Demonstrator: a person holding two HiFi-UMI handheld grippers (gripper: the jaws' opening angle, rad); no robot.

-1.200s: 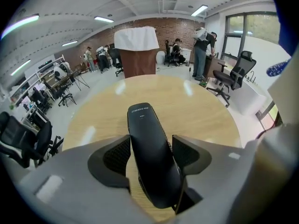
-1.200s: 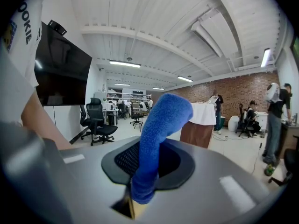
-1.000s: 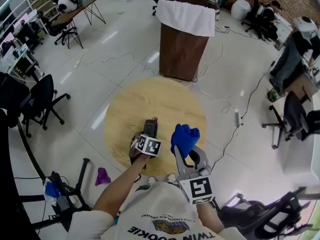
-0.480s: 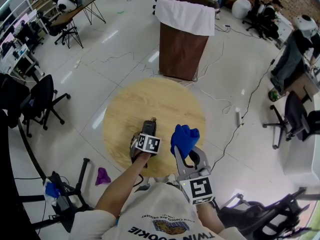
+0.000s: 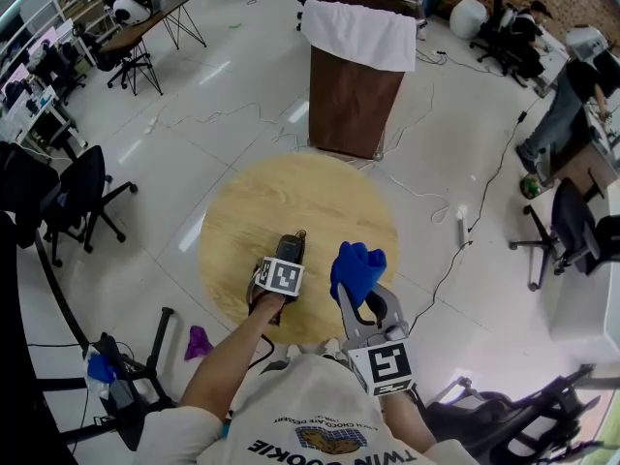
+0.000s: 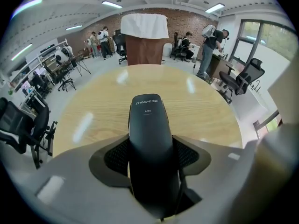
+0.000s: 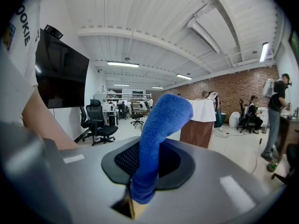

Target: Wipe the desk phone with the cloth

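Your left hand-held gripper (image 6: 152, 148) is closing its jaws around the black phone (image 6: 148, 120). The pads stand just beside its two flanks, and a thin sliver of wood shows along the left pad, so the grip is not yet clamped. The phone runs lengthwise between the jaws, its printed end pointing away from you. A thin dark cord (image 6: 180, 187) trails down its right side.

Your right hand-held gripper (image 7: 152, 162) is clenched on the blue cloth (image 7: 161, 120). The cloth is pinched at its lower end and stands up out of the jaws in a thick roll that curls over at the top. From your head view, the cloth hangs just to the right of the phone, apart from it, above the near edge of the counter (image 5: 291, 197).

The phone lies on the near part of that round, pale wooden counter. Beyond the far edge stands a brown cabinet (image 5: 354, 100) with a white sheet (image 5: 360, 32) draped over its top. Farther out, office chairs and several people fill the room.
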